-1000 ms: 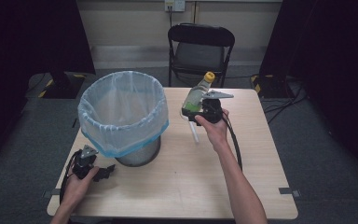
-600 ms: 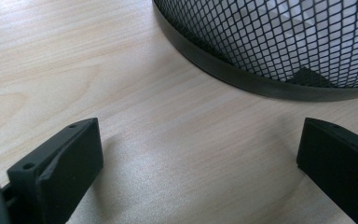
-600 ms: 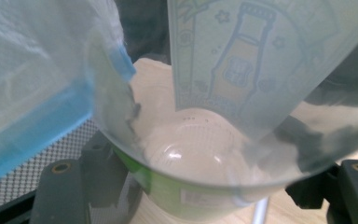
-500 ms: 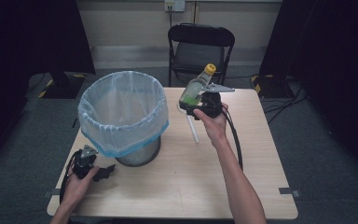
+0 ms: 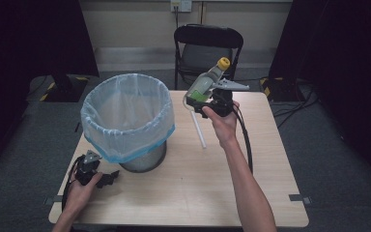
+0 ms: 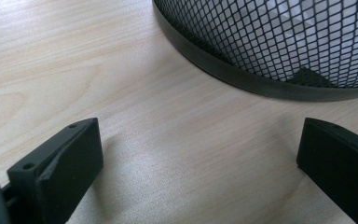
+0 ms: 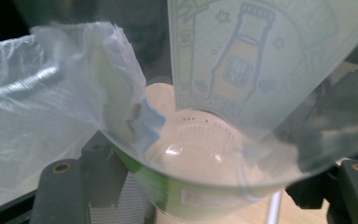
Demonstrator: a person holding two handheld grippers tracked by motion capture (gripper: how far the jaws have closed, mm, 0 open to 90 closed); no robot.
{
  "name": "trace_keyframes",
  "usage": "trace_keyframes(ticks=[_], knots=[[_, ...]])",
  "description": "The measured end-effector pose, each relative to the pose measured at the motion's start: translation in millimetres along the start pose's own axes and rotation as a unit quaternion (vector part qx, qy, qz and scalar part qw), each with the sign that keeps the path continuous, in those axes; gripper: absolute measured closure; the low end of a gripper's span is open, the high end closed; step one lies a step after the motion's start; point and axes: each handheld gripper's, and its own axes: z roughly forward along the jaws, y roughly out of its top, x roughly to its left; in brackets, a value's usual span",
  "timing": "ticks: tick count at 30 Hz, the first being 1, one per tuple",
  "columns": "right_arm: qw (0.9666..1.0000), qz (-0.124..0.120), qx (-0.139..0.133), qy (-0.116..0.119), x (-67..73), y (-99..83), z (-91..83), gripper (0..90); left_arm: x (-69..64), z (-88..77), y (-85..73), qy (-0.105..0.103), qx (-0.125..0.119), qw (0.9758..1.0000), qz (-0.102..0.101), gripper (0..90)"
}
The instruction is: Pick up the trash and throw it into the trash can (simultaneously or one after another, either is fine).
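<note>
From the high view, the right gripper [image 5: 200,104] holds a clear plastic bottle [image 5: 206,79] with a yellow cap and a green band on its label, tilted, raised above the wooden surface [image 5: 193,179] just beside the rim of the mesh wastebasket [image 5: 125,121] lined with a pale blue bag. A white straw [image 5: 199,128] lies on the surface below it. The left gripper [image 5: 107,180] rests near the basket's foot.

In the left gripper view its fingers [image 6: 60,163] stand wide apart with nothing between them.

In the right gripper view the fingers [image 7: 60,186] clamp the bottle's [image 7: 223,140] base (its label shows a drawn bottle and stars; no writing is legible).
</note>
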Motion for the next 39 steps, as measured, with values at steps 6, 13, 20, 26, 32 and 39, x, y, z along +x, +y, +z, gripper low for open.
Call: trace_keyframes(ticks=[6,13,20,26,32,39], knots=[[0.9999,-0.006,-0.013,0.004,4.6,10.0,-4.2,27.5,0.0,0.1,0.0,0.0,0.0,1.0,0.0,0.0],[0.9995,-0.012,-0.025,0.014,11.0,21.0,-7.2,27.5,0.0,0.0,0.0,0.0,0.0,1.0,0.0,0.0],[0.999,-0.017,-0.039,0.017,14.9,31.9,-10.2,27.5,0.0,0.1,0.0,0.0,0.0,1.0,0.0,0.0],[0.9982,-0.026,-0.051,0.02,20.3,44.2,-14.5,27.5,0.0,0.0,0.0,0.0,0.0,1.0,0.0,0.0],[0.9969,-0.03,-0.068,0.027,26.8,53.6,-20.6,27.5,0.0,0.1,0.0,0.0,0.0,1.0,0.0,0.0],[0.9945,-0.039,-0.09,0.037,38.9,59.9,-27.0,27.5,0.1,0.0,0.0,0.0,0.0,1.0,0.0,0.0]])
